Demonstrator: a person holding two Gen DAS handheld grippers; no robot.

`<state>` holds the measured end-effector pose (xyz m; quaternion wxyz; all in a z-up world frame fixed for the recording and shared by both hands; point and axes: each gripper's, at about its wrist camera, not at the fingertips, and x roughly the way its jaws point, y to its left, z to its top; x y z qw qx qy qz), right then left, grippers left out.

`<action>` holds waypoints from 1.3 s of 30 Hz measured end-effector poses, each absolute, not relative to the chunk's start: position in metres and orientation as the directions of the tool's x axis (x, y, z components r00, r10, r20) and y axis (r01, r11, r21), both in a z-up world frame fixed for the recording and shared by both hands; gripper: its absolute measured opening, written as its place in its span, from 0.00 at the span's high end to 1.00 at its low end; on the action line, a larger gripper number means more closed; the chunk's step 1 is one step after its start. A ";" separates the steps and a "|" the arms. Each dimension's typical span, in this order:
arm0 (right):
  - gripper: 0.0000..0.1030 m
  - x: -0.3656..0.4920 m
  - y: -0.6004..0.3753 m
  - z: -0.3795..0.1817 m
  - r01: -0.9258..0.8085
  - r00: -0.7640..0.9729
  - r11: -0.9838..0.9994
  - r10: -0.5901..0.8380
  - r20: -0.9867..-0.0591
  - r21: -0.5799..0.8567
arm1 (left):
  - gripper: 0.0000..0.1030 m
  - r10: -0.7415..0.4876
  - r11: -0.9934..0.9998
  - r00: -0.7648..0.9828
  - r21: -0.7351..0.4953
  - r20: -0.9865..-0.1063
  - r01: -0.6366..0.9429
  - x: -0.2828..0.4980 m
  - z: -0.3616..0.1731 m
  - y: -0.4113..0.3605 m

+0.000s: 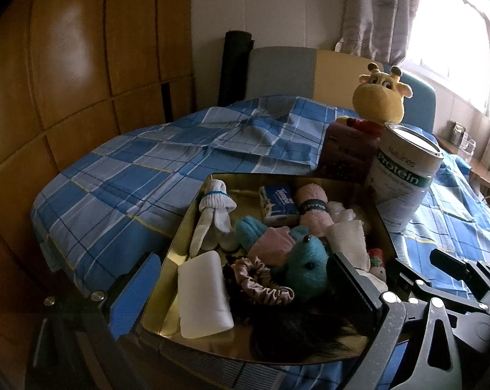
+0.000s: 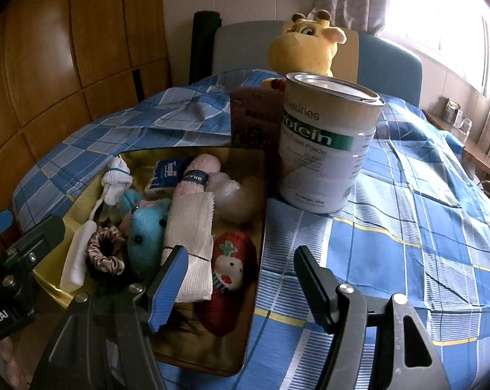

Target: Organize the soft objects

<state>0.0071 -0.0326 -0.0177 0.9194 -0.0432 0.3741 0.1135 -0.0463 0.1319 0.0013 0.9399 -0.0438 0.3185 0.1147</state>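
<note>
A gold tin tray lies on the bed and holds soft things: a white sock bundle, a teal plush, a scrunchie, a white sponge, a pink rolled towel, a white cloth roll and a red doll. My left gripper is open, its jaws straddling the tray's near end. My right gripper is open and empty over the tray's near right rim.
A protein powder can and a dark pink box stand behind the tray. A yellow giraffe plush sits by the headboard. Wooden wardrobe on the left, window on the right. Blue plaid bedspread stretches rightward.
</note>
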 end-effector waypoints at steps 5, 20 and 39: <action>0.34 0.007 -0.033 -0.018 -0.242 0.693 0.970 0.178 -0.698 0.007 | 0.00 0.191 0.969 0.770 -0.008 -0.608 -0.247 -0.047 0.001 0.132; 0.34 0.006 -0.033 -0.017 -0.240 0.694 0.971 0.177 -0.698 0.008 | 0.00 0.188 0.969 0.768 -0.012 -0.612 -0.247 -0.047 0.000 0.131; 0.34 0.008 -0.037 -0.019 -0.221 0.694 0.975 0.173 -0.698 0.022 | 0.00 0.184 0.971 0.781 -0.010 -0.596 -0.237 -0.048 0.001 0.129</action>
